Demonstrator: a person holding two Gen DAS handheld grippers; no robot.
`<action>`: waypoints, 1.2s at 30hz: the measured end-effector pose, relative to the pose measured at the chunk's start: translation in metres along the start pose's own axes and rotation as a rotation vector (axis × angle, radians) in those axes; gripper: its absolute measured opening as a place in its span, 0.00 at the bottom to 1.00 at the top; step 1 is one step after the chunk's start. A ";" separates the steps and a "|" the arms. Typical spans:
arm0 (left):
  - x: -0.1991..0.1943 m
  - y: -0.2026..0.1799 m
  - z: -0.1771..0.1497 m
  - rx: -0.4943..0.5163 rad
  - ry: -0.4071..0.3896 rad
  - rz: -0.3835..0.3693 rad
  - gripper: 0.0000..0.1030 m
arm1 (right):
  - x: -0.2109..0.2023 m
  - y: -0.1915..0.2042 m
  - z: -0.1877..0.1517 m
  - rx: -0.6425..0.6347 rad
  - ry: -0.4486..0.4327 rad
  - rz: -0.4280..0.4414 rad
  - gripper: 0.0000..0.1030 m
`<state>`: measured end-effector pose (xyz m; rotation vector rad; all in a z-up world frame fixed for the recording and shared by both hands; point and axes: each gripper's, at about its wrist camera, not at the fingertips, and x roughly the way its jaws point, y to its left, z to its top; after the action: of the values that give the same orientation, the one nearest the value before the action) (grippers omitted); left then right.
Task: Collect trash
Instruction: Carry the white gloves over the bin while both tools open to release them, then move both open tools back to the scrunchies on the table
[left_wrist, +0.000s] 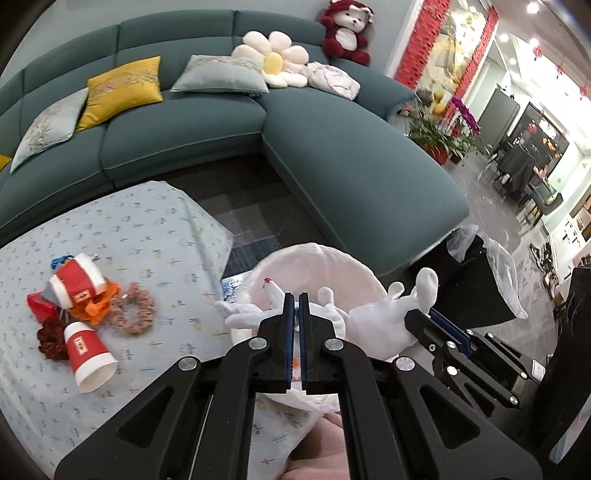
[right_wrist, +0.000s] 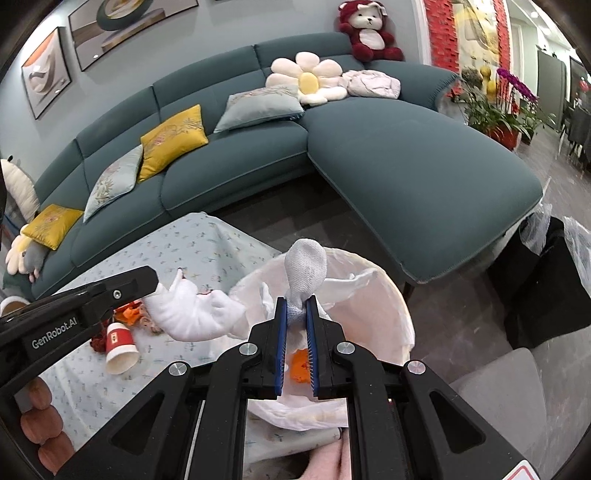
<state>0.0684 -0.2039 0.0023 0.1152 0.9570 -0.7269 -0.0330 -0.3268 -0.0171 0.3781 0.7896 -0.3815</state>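
A white glove (left_wrist: 384, 314) hangs over the bin lined with a white bag (left_wrist: 347, 258), beside the table. My right gripper (right_wrist: 296, 308) is shut on the glove's fingers (right_wrist: 306, 266); it shows in the left wrist view (left_wrist: 439, 321). My left gripper (left_wrist: 296, 301) is shut on the glove's other end (right_wrist: 192, 310), over the bin's near rim (right_wrist: 399, 306). An orange scrap (right_wrist: 300, 365) lies inside the bag. On the tablecloth (left_wrist: 147, 221) lie two red-and-white paper cups (left_wrist: 88, 354), orange and red wrappers (left_wrist: 96, 306) and scrunchies (left_wrist: 135, 308).
A teal sofa (left_wrist: 332, 147) with cushions curves behind the table and bin. A black bin with a clear bag (left_wrist: 476, 280) stands on the floor at right. A grey seat (right_wrist: 495, 380) is near the right gripper. Potted plants (right_wrist: 495, 110) stand far right.
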 end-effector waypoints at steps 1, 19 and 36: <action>0.003 -0.003 0.000 0.004 0.003 -0.001 0.02 | 0.001 -0.001 0.000 0.002 0.002 -0.001 0.10; 0.007 0.013 -0.001 -0.049 -0.005 0.076 0.46 | 0.011 0.007 0.005 0.000 -0.001 0.002 0.24; -0.039 0.154 -0.038 -0.248 -0.047 0.260 0.70 | 0.023 0.113 -0.010 -0.142 0.045 0.088 0.33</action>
<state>0.1219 -0.0515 -0.0231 0.0035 0.9585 -0.3669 0.0282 -0.2289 -0.0203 0.2883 0.8356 -0.2336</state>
